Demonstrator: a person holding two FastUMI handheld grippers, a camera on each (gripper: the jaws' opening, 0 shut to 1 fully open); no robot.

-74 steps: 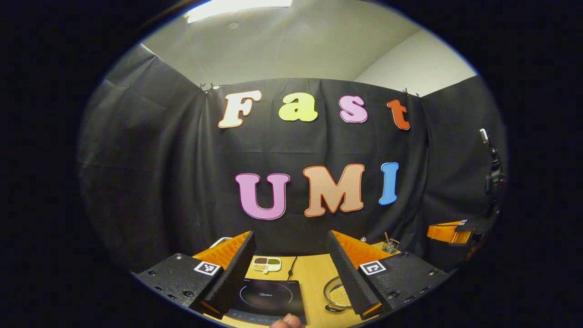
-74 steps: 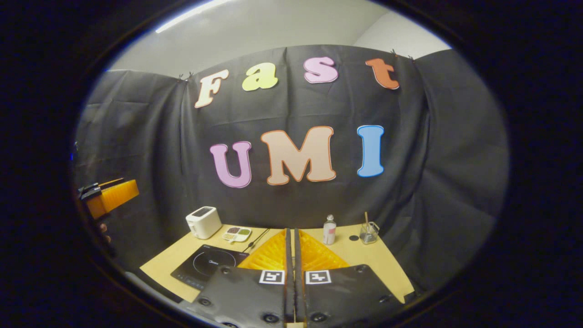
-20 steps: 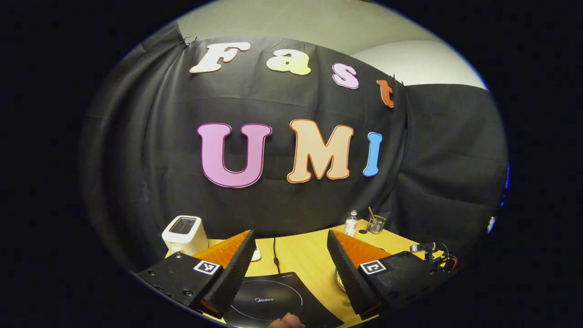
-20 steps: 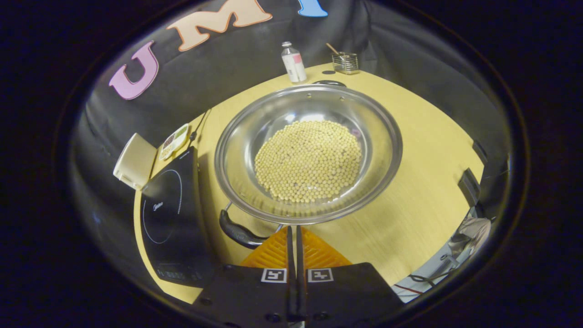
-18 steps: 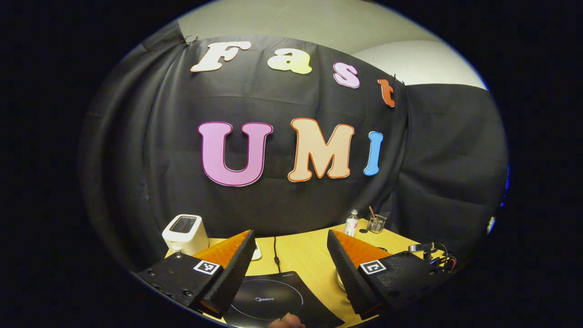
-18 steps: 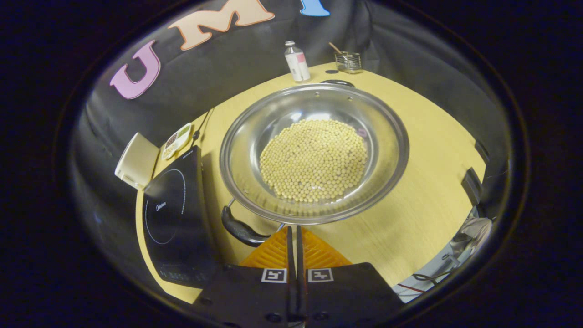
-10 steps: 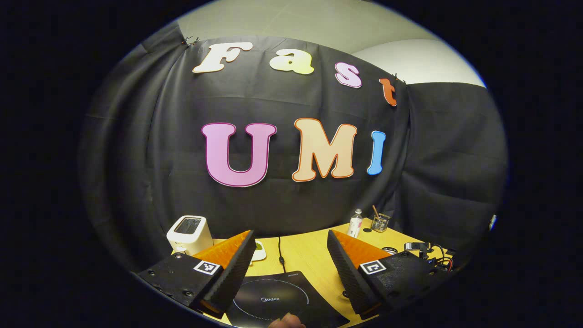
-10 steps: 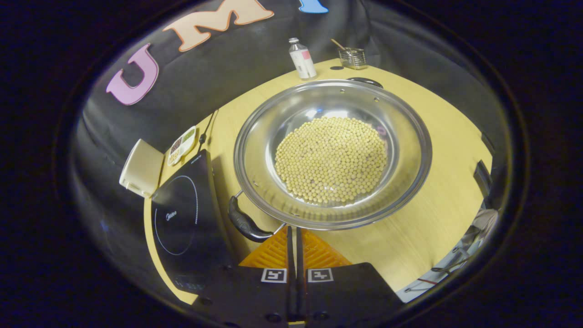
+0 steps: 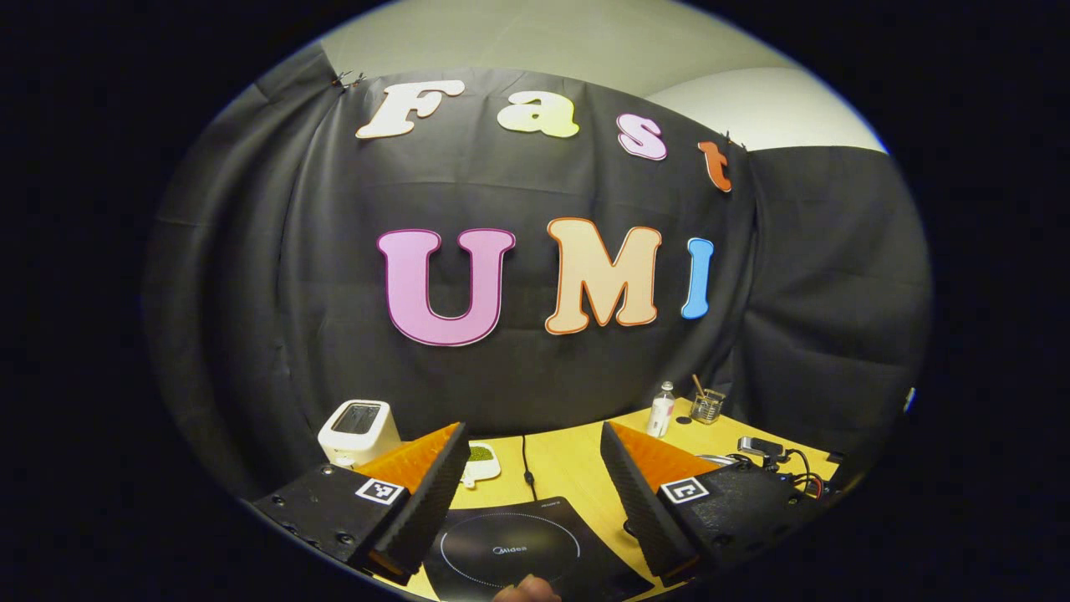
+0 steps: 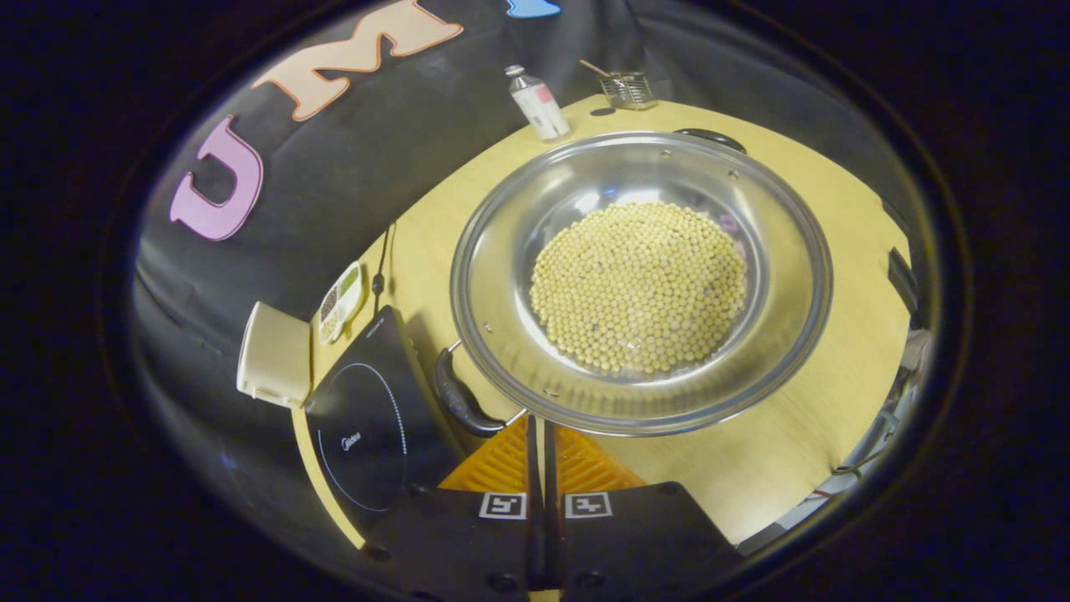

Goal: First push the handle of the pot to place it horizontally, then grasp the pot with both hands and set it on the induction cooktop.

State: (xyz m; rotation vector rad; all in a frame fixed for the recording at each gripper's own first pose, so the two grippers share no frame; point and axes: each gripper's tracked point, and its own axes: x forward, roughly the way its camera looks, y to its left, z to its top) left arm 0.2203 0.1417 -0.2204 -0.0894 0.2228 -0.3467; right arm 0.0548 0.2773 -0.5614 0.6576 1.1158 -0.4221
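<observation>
We find the right gripper (image 10: 539, 426) fully closed beside the pot's (image 10: 641, 280) handle (image 10: 461, 401); left gripper (image 9: 531, 477) wide above the induction cooktop (image 9: 510, 548).

Right hand-held gripper (image 10: 540, 439): fingers pressed together, tips just at the pot's near rim, beside the handle.
Pot (image 10: 501, 251): steel, wide, holding pale yellow beans (image 10: 639, 288), standing on the table (image 10: 777, 451).
Handle (image 10: 458, 400): black, at the pot's near-left side.
Induction cooktop (image 10: 368, 435): left of the pot.

Cloth-walled booth, tabletop (image 10: 802, 209) kitchenware
</observation>
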